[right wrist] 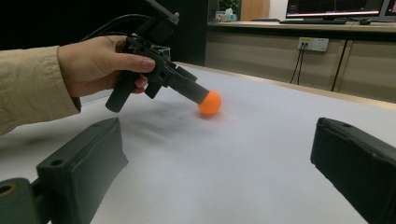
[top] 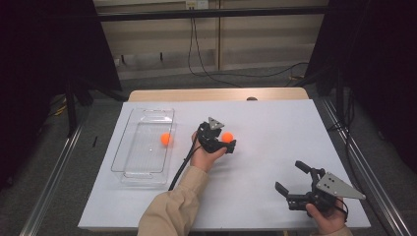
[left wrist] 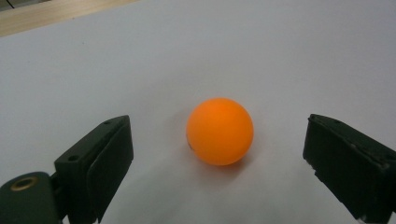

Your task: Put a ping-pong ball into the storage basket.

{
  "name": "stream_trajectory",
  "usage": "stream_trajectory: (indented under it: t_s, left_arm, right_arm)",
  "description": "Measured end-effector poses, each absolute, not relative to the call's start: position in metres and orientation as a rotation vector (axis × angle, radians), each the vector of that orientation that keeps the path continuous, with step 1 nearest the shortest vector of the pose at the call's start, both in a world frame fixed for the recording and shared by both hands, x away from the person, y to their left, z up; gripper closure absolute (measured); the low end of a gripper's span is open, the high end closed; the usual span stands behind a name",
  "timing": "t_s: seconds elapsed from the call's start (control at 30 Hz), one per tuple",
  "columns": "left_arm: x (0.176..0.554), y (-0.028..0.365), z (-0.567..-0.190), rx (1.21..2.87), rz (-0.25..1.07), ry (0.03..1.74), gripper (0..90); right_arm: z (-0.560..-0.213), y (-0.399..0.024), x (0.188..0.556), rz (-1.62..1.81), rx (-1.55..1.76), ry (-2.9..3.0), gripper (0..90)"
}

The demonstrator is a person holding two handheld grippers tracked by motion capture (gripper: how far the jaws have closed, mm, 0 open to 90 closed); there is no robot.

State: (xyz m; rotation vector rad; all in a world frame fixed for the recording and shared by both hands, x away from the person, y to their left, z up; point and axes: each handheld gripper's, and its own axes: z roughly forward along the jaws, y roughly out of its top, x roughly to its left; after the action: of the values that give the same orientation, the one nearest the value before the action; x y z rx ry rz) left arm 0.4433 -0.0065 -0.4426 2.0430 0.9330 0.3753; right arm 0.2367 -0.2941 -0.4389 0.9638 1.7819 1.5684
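Observation:
An orange ball point(top: 227, 137) rests on the white table sheet point(top: 275, 128) near its middle. My left gripper point(top: 227, 140) is lowered around this ball, open, one jaw on each side. In the left gripper view the ball point(left wrist: 219, 131) sits between the two black pads point(left wrist: 109, 158) with a gap on both sides. A second orange ball point(top: 166, 139) lies inside the clear plastic tray point(top: 129, 142) at the left. My right gripper point(top: 288, 175) hovers near the front right corner, open and holding nothing. The right gripper view shows the first ball point(right wrist: 209, 102) beyond its open jaws.
The clear tray stands lengthwise on the left part of the sheet. A wooden table edge point(top: 216, 94) runs along the back. Dark curtains flank both sides, and cables point(top: 206, 69) lie on the floor behind.

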Motion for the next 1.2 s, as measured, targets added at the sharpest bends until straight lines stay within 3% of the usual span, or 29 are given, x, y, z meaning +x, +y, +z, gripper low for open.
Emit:
stream_trajectory:
  t_s: [0.57,1.2]
  left_arm:
    - [0.452,-0.011,-0.449,2.049,0.377,0.931,12.1]
    - [0.457,-0.016,-0.456,2.082,0.362,0.909,32.7]
  right_arm:
    - [-0.439,-0.294,0.236,1.569,0.964,1.782,2.1]
    - [-0.439,-0.295,0.236,1.567,0.964,1.781,2.1]
